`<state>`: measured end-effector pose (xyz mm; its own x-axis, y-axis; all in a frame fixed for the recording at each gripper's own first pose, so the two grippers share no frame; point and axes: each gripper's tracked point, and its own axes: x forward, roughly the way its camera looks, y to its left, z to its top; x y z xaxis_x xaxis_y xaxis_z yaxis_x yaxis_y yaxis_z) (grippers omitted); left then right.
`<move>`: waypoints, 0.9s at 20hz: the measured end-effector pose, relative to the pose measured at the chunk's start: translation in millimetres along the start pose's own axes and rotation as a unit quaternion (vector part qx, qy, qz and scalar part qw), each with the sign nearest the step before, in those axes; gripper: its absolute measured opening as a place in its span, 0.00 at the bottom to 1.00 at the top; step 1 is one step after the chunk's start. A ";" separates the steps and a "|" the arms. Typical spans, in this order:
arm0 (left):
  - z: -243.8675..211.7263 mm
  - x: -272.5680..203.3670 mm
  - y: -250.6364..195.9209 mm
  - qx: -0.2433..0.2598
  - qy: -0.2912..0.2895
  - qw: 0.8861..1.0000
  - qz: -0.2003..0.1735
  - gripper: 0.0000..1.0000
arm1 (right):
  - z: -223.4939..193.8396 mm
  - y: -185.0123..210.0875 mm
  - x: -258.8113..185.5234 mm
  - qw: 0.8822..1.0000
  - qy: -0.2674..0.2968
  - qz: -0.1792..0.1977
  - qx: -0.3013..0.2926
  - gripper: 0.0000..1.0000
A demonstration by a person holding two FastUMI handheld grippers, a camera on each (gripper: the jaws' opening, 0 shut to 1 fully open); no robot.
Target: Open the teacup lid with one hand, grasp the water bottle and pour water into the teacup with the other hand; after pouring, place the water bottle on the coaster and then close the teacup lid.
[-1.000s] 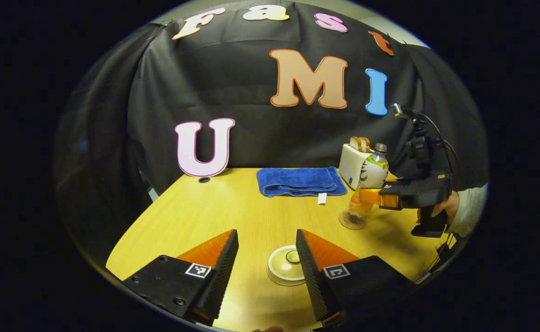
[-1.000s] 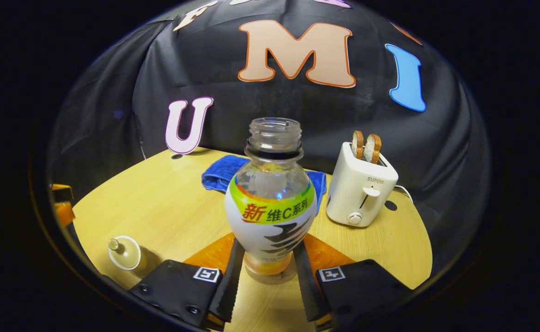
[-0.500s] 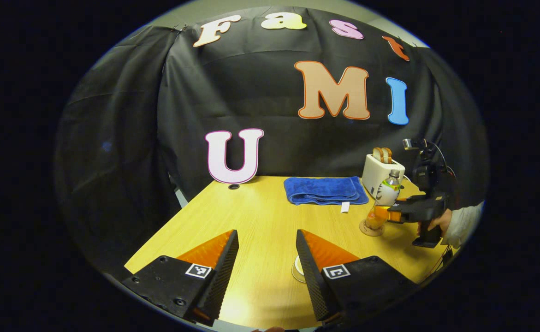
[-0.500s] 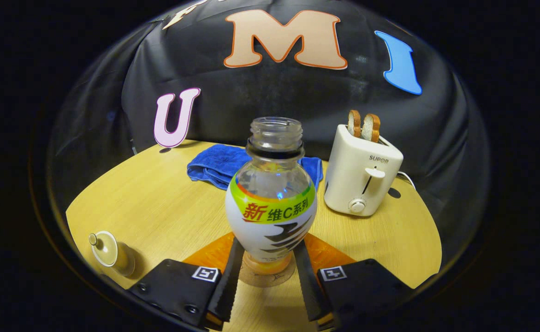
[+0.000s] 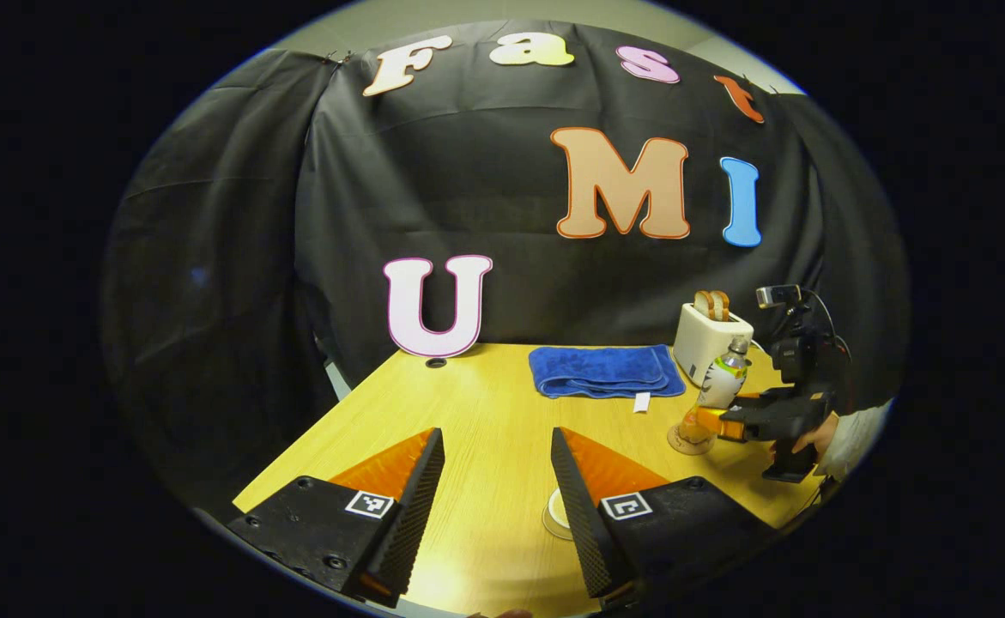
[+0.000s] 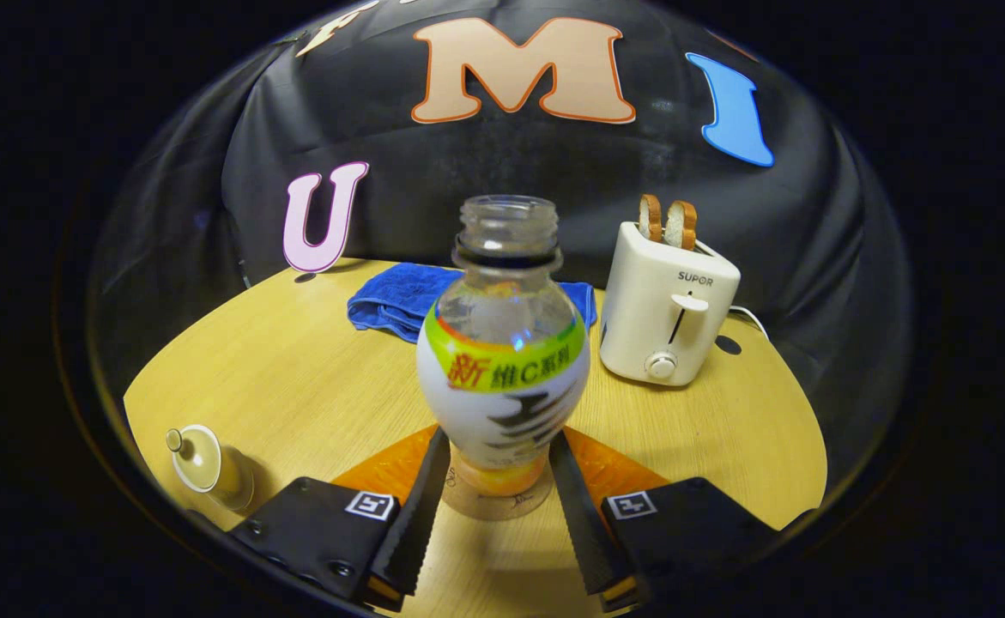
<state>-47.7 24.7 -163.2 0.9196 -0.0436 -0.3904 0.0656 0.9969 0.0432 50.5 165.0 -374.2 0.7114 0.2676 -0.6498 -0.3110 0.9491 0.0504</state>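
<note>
Two grippers work over a yellow wooden table (image 6: 296, 378). In the right gripper view, closest to the camera, the right gripper (image 6: 492, 481) has its two fingers on either side of the lower body of a water bottle (image 6: 502, 360); they appear to touch it, but whether both press is unclear. The bottle stands upright, uncapped, its base on a round coaster (image 6: 489, 502). Off to the left near the table's edge sits the teacup (image 6: 206, 463) with its lid (image 6: 193, 446) on top. Farther back lies a folded blue towel (image 6: 390, 300), and to its right a white toaster (image 6: 669, 318) with two slices of bread (image 6: 667, 221) standing in its slots. In the left gripper view, the left gripper (image 5: 496, 481) hangs above the table with its fingers spread apart and nothing between them; the teacup (image 5: 555, 513) peeks out just beside its right finger. Farther off to the right, a person's hand (image 5: 811, 436) holds the right gripper (image 5: 708, 422) at the bottle (image 5: 721, 382) on the coaster (image 5: 691, 442), in front of the toaster (image 5: 708, 339) and just beside the towel (image 5: 601, 371).
</note>
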 end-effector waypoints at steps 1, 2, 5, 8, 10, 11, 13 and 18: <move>2.5 1.9 -2.9 0.000 -0.003 1.000 -0.004 0.72 | -1.0 0.7 -3.2 1.000 -0.003 0.000 0.000 0.75; 4.6 3.3 -5.7 0.001 -0.006 1.000 -0.008 0.72 | -0.3 0.2 -5.7 1.000 -0.006 0.001 0.001 0.77; 11.2 10.7 -16.6 0.003 -0.012 1.000 -0.025 0.72 | 4.5 -0.8 -19.0 1.000 -0.018 -0.002 -0.002 0.93; 23.3 21.9 -35.0 0.002 -0.025 0.998 -0.053 0.72 | 19.0 -6.5 -49.6 0.999 -0.044 -0.009 0.015 1.00; 32.1 26.9 -42.4 -0.001 -0.036 0.997 -0.064 0.72 | 30.6 -16.7 -74.1 0.997 -0.066 -0.023 0.021 1.00; 35.9 30.3 -43.3 -0.001 -0.042 0.997 -0.062 0.72 | 36.5 -22.3 -85.0 0.996 -0.078 -0.032 0.022 1.00; 42.4 34.9 -45.6 -0.002 -0.053 0.997 -0.059 0.72 | 49.3 -33.4 -112.1 0.993 -0.106 -0.047 0.018 0.95; 54.4 41.0 -48.1 -0.017 -0.068 0.996 -0.054 0.72 | 64.8 -58.5 -175.2 0.985 -0.150 -0.086 0.021 0.95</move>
<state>8.0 -28.6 -131.3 0.9519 -0.1576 -0.2629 0.1568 0.9873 -0.0240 -15.2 73.3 -214.0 0.9078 0.1333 -0.3976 -0.1476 0.9890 -0.0055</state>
